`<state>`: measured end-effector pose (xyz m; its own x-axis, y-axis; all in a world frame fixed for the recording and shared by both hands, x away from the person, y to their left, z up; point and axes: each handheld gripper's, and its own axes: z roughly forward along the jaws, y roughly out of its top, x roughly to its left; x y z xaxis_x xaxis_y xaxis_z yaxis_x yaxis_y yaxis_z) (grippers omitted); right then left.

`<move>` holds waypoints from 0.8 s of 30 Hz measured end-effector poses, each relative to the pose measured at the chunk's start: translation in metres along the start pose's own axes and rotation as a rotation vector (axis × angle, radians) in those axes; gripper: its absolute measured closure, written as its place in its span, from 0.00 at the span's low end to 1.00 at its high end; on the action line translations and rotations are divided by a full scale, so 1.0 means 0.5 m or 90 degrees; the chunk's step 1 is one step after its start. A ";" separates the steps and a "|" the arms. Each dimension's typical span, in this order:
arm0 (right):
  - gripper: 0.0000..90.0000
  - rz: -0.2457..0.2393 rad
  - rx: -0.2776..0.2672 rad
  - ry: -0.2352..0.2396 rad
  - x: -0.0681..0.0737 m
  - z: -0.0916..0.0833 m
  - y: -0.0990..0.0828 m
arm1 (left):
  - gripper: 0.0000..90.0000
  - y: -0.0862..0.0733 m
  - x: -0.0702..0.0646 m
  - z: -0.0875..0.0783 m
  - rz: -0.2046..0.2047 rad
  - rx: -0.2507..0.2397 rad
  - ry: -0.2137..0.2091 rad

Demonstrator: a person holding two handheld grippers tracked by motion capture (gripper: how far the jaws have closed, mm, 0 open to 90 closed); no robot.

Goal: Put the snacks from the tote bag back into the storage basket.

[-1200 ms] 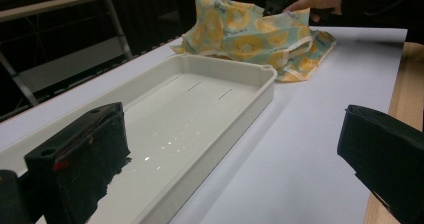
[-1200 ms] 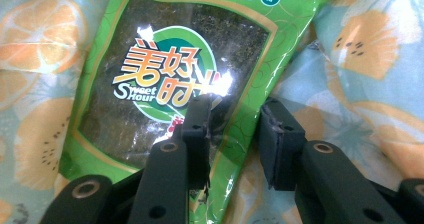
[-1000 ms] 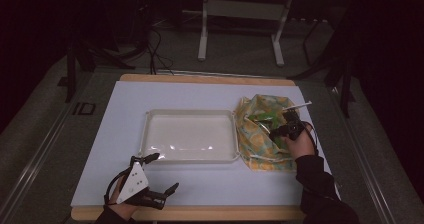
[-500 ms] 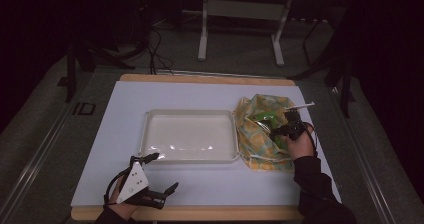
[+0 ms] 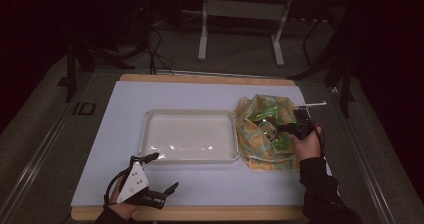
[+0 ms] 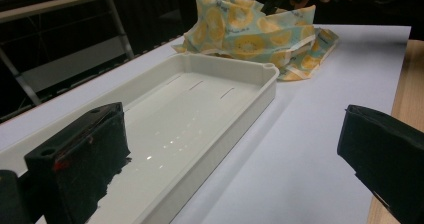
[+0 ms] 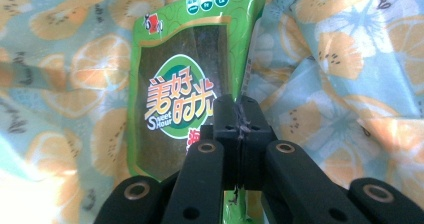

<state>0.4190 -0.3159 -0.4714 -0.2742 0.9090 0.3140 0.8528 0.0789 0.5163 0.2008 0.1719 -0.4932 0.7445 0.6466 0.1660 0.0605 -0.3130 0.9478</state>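
Observation:
A cloth bag (image 5: 257,146) printed with citrus slices lies open at the table's right, with green snack packets inside. My right gripper (image 5: 280,129) reaches into it from the right. In the right gripper view its jaws (image 7: 239,116) are shut on the edge of a green snack packet (image 7: 175,84), which hangs before the bag's cloth (image 7: 340,84). My left gripper (image 5: 162,173) rests open near the front edge, left of centre, holding nothing. An empty white tray (image 5: 187,134) sits mid-table; the left gripper view shows its rim (image 6: 240,119) and the bag (image 6: 245,39) beyond.
A white mat (image 5: 200,96) covers the wooden table, whose bare edge (image 5: 200,213) runs along the front. Beyond the far edge stand a metal frame's legs (image 5: 202,34) and cables (image 5: 155,49) on the dark floor.
My right hand has risen slightly and drawn back to the right, with the green packet in its jaws. The left gripper has stayed put.

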 end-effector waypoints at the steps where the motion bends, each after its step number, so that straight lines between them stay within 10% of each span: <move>1: 0.99 0.003 -0.006 0.002 0.000 -0.004 -0.001 | 0.00 0.000 0.000 0.000 0.000 0.000 0.000; 24: 0.99 0.029 -0.068 0.019 -0.028 -0.099 -0.005 | 0.00 -0.001 0.001 0.002 -0.001 0.004 0.000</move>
<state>0.3986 -0.3493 -0.4378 -0.2500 0.8982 0.3616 0.8131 -0.0080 0.5821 0.2018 0.1716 -0.4937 0.7444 0.6474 0.1638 0.0661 -0.3155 0.9466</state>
